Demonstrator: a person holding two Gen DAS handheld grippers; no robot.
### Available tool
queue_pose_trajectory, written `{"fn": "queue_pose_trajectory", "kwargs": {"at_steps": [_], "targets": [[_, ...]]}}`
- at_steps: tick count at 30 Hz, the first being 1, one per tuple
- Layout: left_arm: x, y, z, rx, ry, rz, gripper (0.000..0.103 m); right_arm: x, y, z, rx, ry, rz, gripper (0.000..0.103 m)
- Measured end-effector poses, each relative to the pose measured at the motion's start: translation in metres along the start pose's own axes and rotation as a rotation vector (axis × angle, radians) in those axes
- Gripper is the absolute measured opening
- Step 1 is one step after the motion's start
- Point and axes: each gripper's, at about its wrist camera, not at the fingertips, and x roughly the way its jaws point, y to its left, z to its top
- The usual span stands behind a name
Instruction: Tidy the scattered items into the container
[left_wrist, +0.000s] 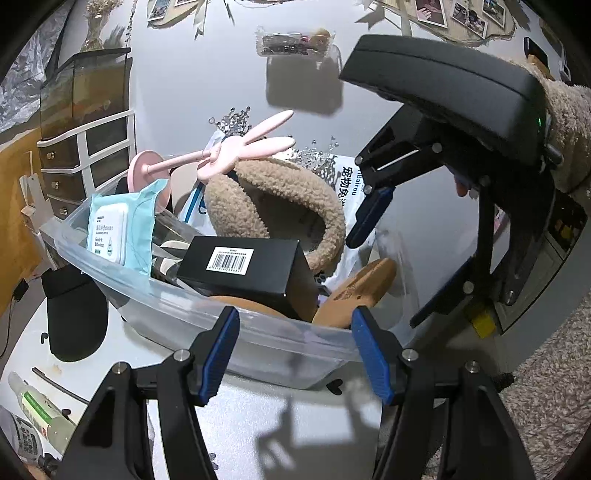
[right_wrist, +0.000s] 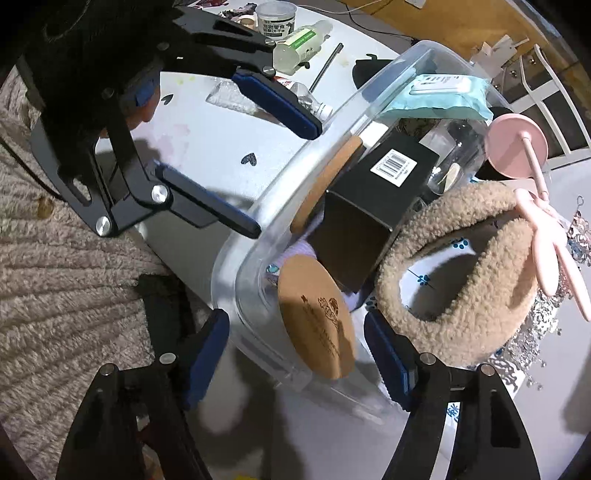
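The clear container (right_wrist: 236, 258) sat mid-frame, crammed; the black box (right_wrist: 373, 192) hid much beneath it. Both the right gripper (right_wrist: 295, 354) and left gripper (left_wrist: 295, 350) gaped, empty; a blurred cork disc (right_wrist: 317, 317) leaned inside the rim.

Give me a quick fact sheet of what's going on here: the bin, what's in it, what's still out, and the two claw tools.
container: clear plastic bin, heaped full
inside: black box, fuzzy tan headband, blue wipes pack, pink bunny-eared stand, round cork discs
still on the table: bottle with green label, small jar
left gripper: open, at the bin's near rim
right gripper: open above the bin, holding nothing
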Motion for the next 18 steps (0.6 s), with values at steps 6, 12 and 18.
{"fn": "queue_pose_trajectory", "kwargs": {"at_steps": [6,12,18], "targets": [[-0.002,0.004,-0.001,-0.010,-0.002,0.015,0.062,-0.004,-0.008,-0.002,0.008,0.006,0.004,0.062],[-0.004,0.009,-0.002,-0.022,-0.001,0.033,0.062,0.015,-0.001,-0.001,-0.061,0.057,-0.057,0.037],[-0.003,0.013,-0.002,-0.036,0.004,0.049,0.062,0.023,0.009,-0.003,-0.200,0.033,-0.123,0.013]]}}
